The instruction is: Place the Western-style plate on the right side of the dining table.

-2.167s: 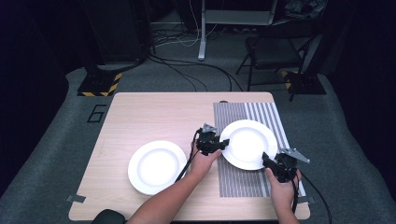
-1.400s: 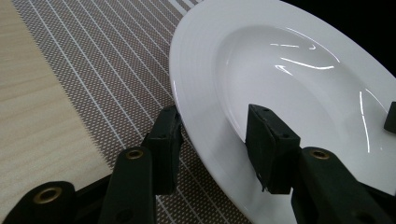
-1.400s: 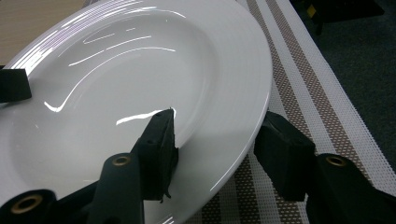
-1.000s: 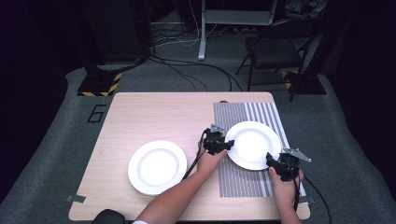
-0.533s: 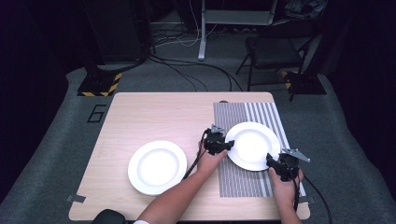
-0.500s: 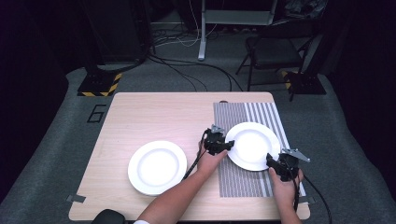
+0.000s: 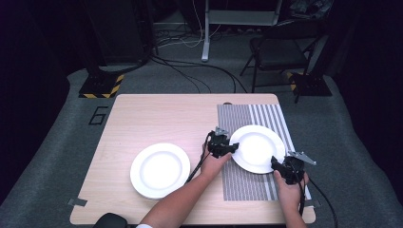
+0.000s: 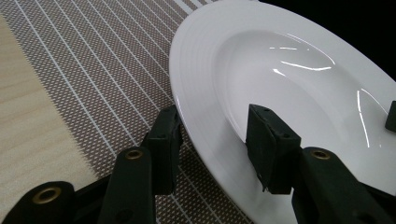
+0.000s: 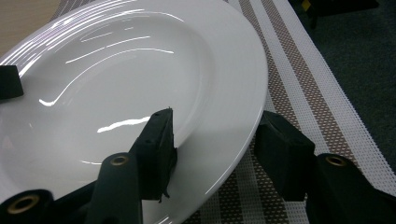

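Both grippers have the right-hand plate (image 7: 256,148) by its rim, and it sits on the striped mat (image 7: 247,187) at the right side of the counter (image 7: 157,114). The left gripper (image 7: 227,148) straddles the plate's left edge: in the left gripper view one jaw sits under the rim against the mat and the other inside the bowl, part closed around the rim (image 8: 205,154). Whether the pads actually press on it cannot be told. The right gripper (image 7: 277,165) does the same at the near right edge, one jaw inside the plate (image 9: 140,93) and one outside over the mat (image 9: 299,84); again the jaws are part closed, contact unclear.

The main risk, as I judge it, is a smooth glazed rim slipping from a shallow bite if the two hands lift unevenly; the plate would tilt and drop onto the mat or slide off. The counter's right edge is near the right hand, so drift that way leaves little margin. The second plate (image 7: 160,169) lies well apart to the left, with bare wood between and at the far side, giving open room for a move leftward or away.
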Tool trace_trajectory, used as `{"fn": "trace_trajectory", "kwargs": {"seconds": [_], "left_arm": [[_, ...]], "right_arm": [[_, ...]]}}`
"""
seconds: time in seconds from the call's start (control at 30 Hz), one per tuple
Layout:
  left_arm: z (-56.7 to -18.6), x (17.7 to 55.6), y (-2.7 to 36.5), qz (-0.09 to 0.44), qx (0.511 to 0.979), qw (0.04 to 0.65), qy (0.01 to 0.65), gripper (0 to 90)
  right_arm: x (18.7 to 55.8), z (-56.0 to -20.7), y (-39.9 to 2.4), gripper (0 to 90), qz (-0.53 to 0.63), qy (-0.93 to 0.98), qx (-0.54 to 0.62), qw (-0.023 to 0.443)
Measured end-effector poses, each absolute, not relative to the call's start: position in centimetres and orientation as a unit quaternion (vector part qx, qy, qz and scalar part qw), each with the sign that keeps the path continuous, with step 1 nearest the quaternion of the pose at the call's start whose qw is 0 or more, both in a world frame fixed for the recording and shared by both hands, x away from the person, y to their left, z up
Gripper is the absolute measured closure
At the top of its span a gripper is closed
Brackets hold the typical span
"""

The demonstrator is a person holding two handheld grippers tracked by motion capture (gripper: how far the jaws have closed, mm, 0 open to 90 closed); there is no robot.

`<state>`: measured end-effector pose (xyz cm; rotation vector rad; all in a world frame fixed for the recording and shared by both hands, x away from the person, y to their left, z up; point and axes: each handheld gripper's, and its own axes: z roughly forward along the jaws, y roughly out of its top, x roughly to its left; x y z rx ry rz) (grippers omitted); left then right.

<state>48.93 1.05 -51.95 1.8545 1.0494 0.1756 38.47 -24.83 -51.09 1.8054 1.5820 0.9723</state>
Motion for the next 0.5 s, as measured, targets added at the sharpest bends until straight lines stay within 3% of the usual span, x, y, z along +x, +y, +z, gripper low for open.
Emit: {"fn": "trace_trajectory", "kwargs": {"seconds": [0.5], "left_arm": [[-51.72,49.08,1.26,0.079,0.761,0.484,0.425,53.4]], "right_arm": [[38.55,-51.03,-24.63,42.7,0.35,0.599,0.669,0.269]]}}
